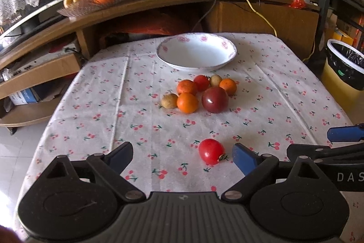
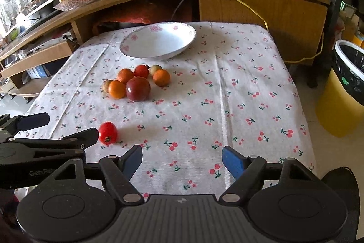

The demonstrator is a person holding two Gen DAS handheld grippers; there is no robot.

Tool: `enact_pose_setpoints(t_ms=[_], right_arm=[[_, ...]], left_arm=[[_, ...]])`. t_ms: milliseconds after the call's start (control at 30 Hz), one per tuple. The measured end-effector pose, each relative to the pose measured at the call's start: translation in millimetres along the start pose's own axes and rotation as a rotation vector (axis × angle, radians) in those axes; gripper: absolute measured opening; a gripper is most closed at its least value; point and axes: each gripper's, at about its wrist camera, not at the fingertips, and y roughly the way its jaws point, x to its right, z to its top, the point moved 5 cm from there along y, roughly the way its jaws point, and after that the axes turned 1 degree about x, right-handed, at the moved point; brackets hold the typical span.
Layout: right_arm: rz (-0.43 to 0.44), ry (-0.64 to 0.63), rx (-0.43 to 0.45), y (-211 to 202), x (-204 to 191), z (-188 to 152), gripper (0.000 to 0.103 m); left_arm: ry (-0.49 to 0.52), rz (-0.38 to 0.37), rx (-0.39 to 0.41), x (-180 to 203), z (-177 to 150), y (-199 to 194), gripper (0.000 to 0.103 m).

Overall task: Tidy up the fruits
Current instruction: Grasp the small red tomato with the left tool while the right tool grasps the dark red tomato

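Grippers: left gripper [image 1: 182, 155] spread wide, grasping nothing; right gripper [image 2: 182, 159] likewise spread wide and empty
Loose fruit: small red tomato [image 1: 211, 151] on the cherry-print tablecloth [image 1: 113, 95], between the left gripper's blue fingers [image 1: 244, 159], nearer the right one
Cluster: dark red plum [image 1: 215, 99], small oranges and other fruit, just in front of the bowl
Bowl: white floral bowl [image 1: 196, 52]; holds no fruit

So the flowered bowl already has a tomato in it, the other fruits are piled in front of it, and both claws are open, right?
Not quite. In the left wrist view the bowl is empty; the lone red tomato lies on the tablecloth near the left claw. The pile and open right claw are correct.
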Motion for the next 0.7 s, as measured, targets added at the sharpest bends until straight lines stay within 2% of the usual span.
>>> enact_pose_setpoints(t_ms=[167, 333, 400, 700], right_arm=[[-0.004, 0.007, -0.036, 12, 5, -2, 0.074], [0.000, 0.010, -0.054, 18, 7, -4, 0.074], [0.001, 0.008, -0.056, 19, 7, -4, 0.074], [-0.001, 0.027, -0.050, 18, 13, -1, 0.074]], left_arm=[[0.004, -0.023, -0.024, 4, -3, 17, 0.098], [-0.002, -0.062, -0.043, 10, -3, 30, 0.084], [0.012, -0.057, -0.053, 12, -4, 35, 0.073], [0.030, -0.068, -0.074, 16, -7, 44, 0.053]])
